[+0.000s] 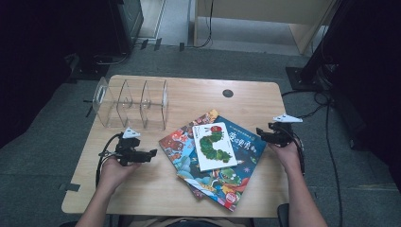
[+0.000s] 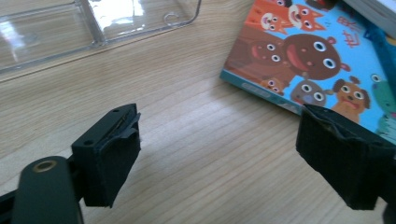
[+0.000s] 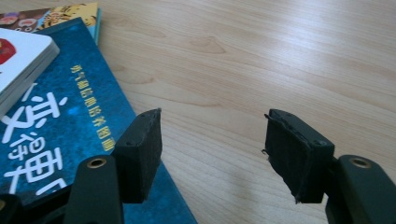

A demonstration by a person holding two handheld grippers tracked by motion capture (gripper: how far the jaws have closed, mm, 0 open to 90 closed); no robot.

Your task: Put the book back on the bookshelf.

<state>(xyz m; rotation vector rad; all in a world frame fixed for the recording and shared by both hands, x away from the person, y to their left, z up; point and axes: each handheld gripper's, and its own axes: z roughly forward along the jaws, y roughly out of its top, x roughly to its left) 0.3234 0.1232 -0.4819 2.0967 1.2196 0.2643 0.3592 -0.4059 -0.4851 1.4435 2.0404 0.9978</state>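
Lying in a loose stack near the middle of the wooden counter (image 1: pixel 142 189) are several picture books; the white caterpillar book (image 1: pixel 213 145) sits on top, resting on the blue book (image 1: pixel 243 142) with pale characters on its cover; under these a cartoon-animal book (image 1: pixel 179 142) juts out to the left, and another cover peeks out at the far corner of the pile; the left gripper (image 1: pixel 152 153) is held low just left of the stack, its jaws pointing right toward the books; in the left gripper view its two black pads (image 2: pixel 109 161) stand wide apart with bare wood between them, released and grasping nothing, and the edge of the cartoon-animal book (image 2: pixel 299 60) lies just beyond the right-hand pad; the right gripper (image 1: pixel 259 134) sits at the right edge of the stack, jaws pointing left at the blue book's far right corner; in the right gripper view its pads (image 3: pixel 140 154) are parted with only counter between them, released as well, one pad hanging over the corner of the blue book (image 3: pixel 60 121) and the other over plain wood; whether that pad touches the cover I cannot tell; a clear acrylic divider rack (image 1: pixel 130 103) stands on the far left of the counter, well apart from the books; a dark round grommet (image 1: pixel 228 93) marks the far edge.
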